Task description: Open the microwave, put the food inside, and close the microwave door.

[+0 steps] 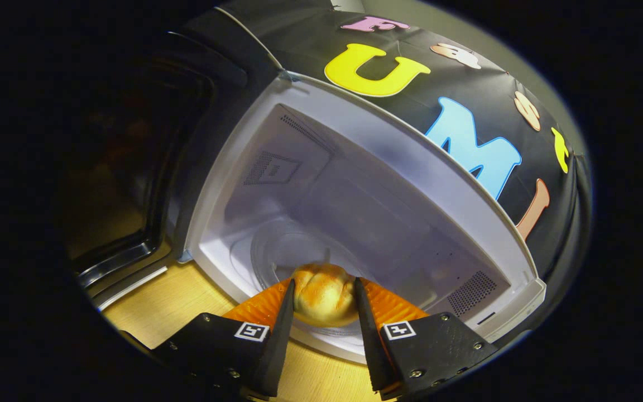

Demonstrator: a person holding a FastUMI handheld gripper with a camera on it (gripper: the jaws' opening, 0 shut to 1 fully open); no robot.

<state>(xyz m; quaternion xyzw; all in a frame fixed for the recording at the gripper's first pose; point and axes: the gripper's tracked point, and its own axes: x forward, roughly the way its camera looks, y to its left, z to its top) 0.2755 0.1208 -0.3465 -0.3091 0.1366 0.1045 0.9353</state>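
Clamped between the hand-held gripper's (324, 304) fingers, the bread roll (323, 294) hangs at the open microwave's (355, 195) threshold, door (148, 167) swung left. Opening looks done; releasing the roll inside and closing remain.

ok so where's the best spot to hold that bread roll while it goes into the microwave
Across its rounded middle, from the front, as now: the fingers of the gripper press the bread roll on both sides. Its soft, rounded shape probably suits a light side pinch. The microwave stands open just ahead.
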